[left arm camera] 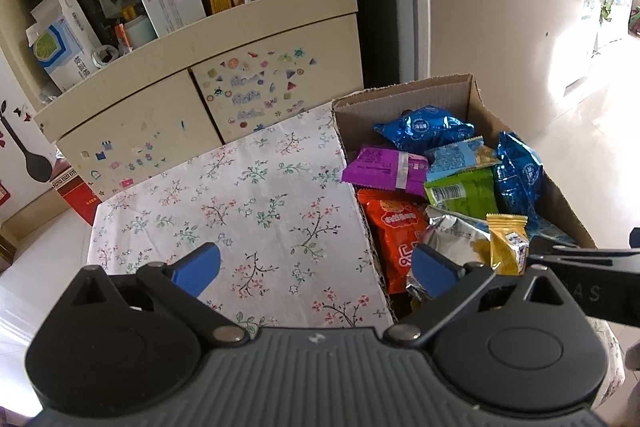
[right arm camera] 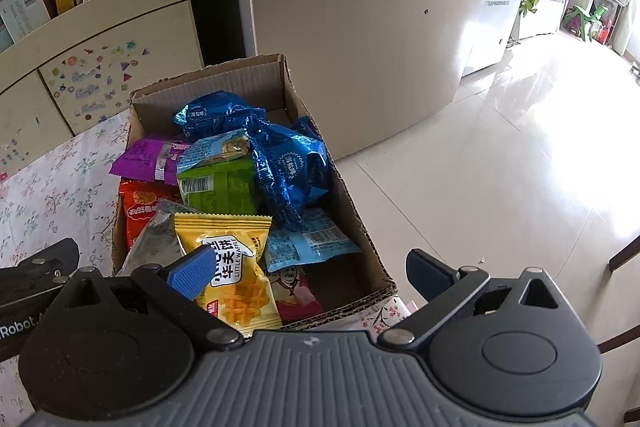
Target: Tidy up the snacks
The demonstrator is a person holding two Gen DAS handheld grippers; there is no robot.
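My right gripper (right arm camera: 308, 275) hangs with fingers spread wide and empty, its left pad (right arm camera: 192, 273) over the yellow waffle packet (right arm camera: 236, 267), which lies topmost at the near end of the cardboard box (right arm camera: 352, 211). I judge the packet light, crinkly and slippery, best pinched at its crimped edge. My left gripper (left arm camera: 316, 267), likewise spread and empty, hovers over the bare floral tablecloth (left arm camera: 256, 187): open room left of the box wall.

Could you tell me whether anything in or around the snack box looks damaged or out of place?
The cardboard box has ragged, torn top edges, its flaps apparently ripped off. Inside, the packets lie jumbled, and the purple packet overhangs the left wall. Nothing has spilled onto the floral tablecloth.
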